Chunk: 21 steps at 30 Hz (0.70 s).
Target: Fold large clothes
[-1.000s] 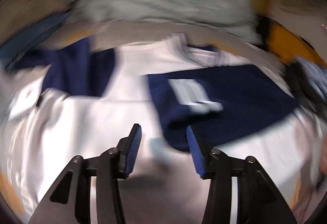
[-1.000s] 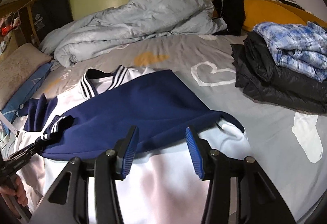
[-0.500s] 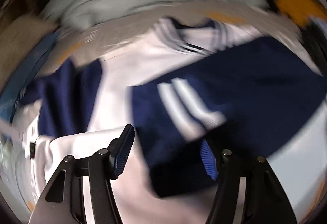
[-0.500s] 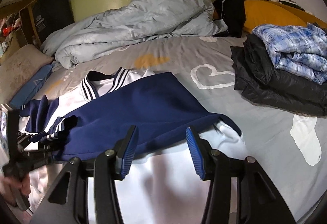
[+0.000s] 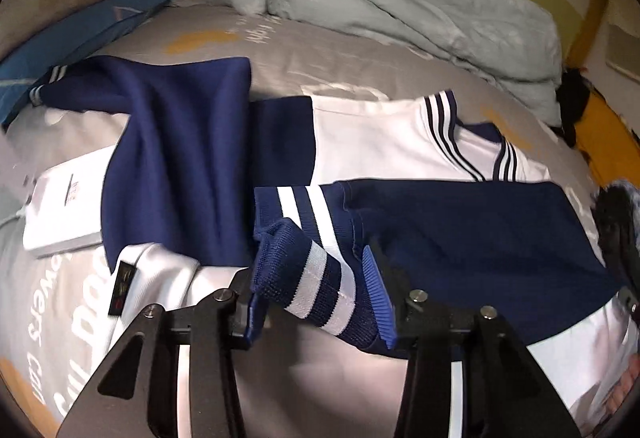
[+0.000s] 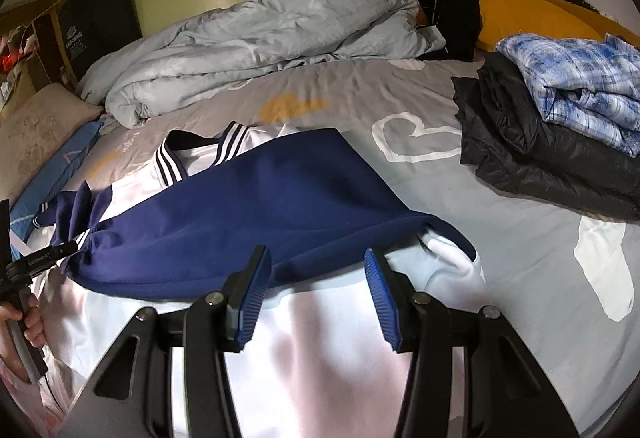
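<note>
Your jacket (image 6: 240,206) lies spread on the bed (image 6: 500,238), white body up, collar (image 5: 452,130) toward the crumpled duvet (image 6: 260,38). One navy sleeve (image 6: 224,222) is folded across the jacket's chest, which narrows the garment for the next fold.

Your left gripper (image 5: 316,290) has its jaws closing around the striped cuff (image 5: 316,274) of that sleeve; the cuff sits between the blue pads, lifted slightly off the jacket. Whether the pads already press it is not clear. Holding the cuff lets you place the sleeve end flat on the jacket.

Your right gripper (image 6: 316,290) hangs just above the jacket's white lower body, jaws spread and empty, near the folded sleeve's lower edge.

The other sleeve (image 5: 172,158) lies bunched beside the jacket's far shoulder, partly over a white box (image 5: 60,210). Judge it as not yet folded.

Open bed remains between the jacket and the stacked clothes (image 6: 560,126). Beside the jacket's collar the duvet limits room.
</note>
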### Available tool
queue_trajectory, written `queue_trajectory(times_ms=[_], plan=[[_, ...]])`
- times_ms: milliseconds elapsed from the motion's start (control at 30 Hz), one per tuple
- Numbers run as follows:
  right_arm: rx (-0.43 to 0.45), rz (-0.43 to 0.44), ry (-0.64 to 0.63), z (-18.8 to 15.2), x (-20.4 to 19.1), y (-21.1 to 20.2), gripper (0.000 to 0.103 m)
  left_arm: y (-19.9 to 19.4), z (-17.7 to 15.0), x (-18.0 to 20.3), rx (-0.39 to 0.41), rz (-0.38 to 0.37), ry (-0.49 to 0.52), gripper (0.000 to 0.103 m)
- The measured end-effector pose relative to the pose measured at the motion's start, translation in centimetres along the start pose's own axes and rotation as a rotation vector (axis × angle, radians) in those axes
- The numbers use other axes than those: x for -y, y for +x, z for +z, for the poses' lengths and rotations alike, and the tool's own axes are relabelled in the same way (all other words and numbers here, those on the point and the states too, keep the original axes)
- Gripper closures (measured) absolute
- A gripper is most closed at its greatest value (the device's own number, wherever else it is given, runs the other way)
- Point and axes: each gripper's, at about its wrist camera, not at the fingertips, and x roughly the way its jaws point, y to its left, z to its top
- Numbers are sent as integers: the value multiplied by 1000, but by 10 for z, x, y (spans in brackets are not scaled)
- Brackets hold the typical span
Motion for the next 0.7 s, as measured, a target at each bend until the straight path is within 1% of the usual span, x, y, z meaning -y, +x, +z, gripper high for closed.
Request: queue_trajectory(times_ms=[33, 67, 100, 133, 167, 200, 233, 267, 333, 367, 400, 433, 467, 500, 533, 600, 633, 700], plan=[[-6, 10, 7, 1, 1, 1, 57, 1, 0, 1, -11, -1, 15, 54], [-13, 22, 14, 2, 3, 1, 57, 5, 2, 5, -32, -3, 30, 43], [-25, 39, 24, 5, 6, 2, 56, 11, 4, 10, -69, 4, 46, 38], [-39, 53, 28, 8, 7, 4, 54, 19, 6, 15, -121, 29, 70, 33], [-61, 70, 27, 12, 8, 7, 51, 26, 9, 20, -159, 73, 101, 33], [-101, 81, 15, 17, 6, 13, 49, 32, 12, 26, -183, 116, 132, 32], [-140, 81, -6, 22, 1, 19, 49, 39, 15, 32, -206, 145, 162, 34], [-154, 77, -22, 26, -2, 22, 49, 46, 19, 38, -225, 163, 193, 40], [-162, 34, -60, 47, -14, 37, 49, 58, 27, 47, -235, 164, 237, 45], [-176, 17, -60, 53, -16, 44, 47, 62, 31, 50, -234, 170, 247, 50], [-239, -14, -56, 65, -19, 65, 44, 64, 34, 51, -226, 174, 245, 56], [-285, -20, -56, 72, -19, 80, 43, 64, 38, 51, -215, 174, 237, 64], [-319, -23, -55, 79, -18, 95, 43, 66, 42, 51, -208, 169, 229, 67], [-338, -39, -57, 86, -17, 109, 43, 67, 46, 51, -198, 166, 222, 69], [-340, -94, -58, 96, -14, 124, 43, 70, 50, 50, -190, 166, 220, 71], [-318, -144, -63, 106, -11, 136, 42, 77, 57, 52, -181, 182, 241, 71], [-325, -147, -72, 111, -11, 146, 40, 83, 59, 53, -175, 196, 257, 71], [-390, -78, -76, 112, -9, 165, 39, 90, 64, 59, -161, 215, 281, 71]])
